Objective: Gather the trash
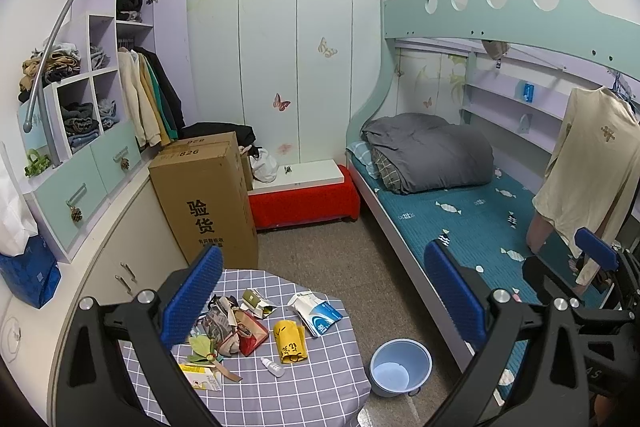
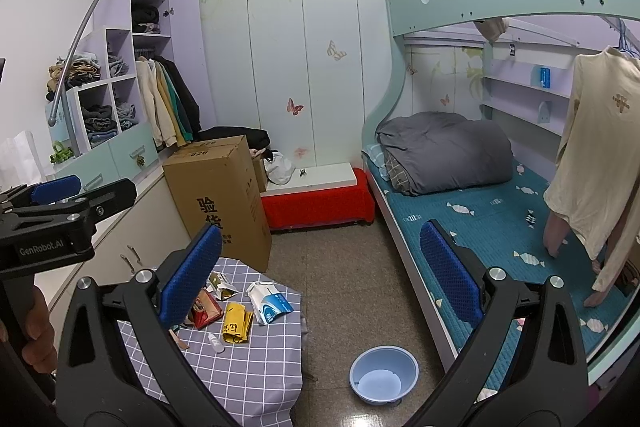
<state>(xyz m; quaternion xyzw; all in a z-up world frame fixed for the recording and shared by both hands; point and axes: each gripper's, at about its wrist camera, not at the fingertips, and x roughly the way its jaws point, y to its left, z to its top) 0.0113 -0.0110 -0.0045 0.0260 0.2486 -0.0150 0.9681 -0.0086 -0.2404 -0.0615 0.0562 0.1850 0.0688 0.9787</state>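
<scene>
My left gripper [image 1: 324,291]: matt black plastic arms, blue pads [image 1: 192,295] w/ rough dotted texture, shiny metal bolts. Right gripper [image 2: 320,271] looks the same. I see the table [image 1: 312,387] under grey checked cloth, matt. Trash on it is mostly crumpled paper/card: yellow packet [image 1: 289,341] slightly glossy, small dropper bottle [image 1: 273,367] smooth plastic. Basin [image 1: 401,367] is smooth blue plastic w/ a sheen. Carton [image 1: 204,199] is matt brown cardboard. Floor [image 2: 352,291] is speckled, glossy nearer me.

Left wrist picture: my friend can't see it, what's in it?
Open blue tongs hover over a checked table strewn with trash. A blue basin sits on the floor beside a bunk bed.
</scene>
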